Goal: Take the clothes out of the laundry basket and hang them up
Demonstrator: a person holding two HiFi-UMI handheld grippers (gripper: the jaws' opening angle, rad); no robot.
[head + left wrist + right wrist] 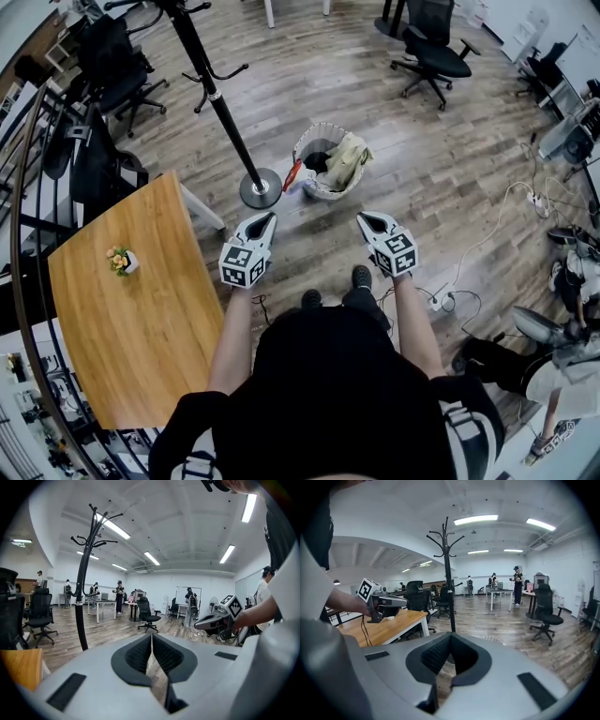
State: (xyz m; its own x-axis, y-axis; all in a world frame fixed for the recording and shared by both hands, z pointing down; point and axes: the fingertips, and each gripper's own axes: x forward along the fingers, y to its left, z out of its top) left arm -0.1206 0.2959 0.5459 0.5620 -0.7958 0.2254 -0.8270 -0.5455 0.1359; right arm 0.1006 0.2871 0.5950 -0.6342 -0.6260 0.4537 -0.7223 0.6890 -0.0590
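A white wire laundry basket stands on the wood floor with a beige garment and dark clothes in it; a red item hangs off its left side. Just left of it rises a black coat stand on a round base, also seen as a coat stand in the left gripper view and a coat stand in the right gripper view. My left gripper and right gripper are held side by side short of the basket, both shut and empty. The basket rim peeks over my right jaws.
A wooden table with a small flower pot stands to my left. Black office chairs are at the back right and back left. Cables and a power strip lie on the floor at right. Other people stand far across the room.
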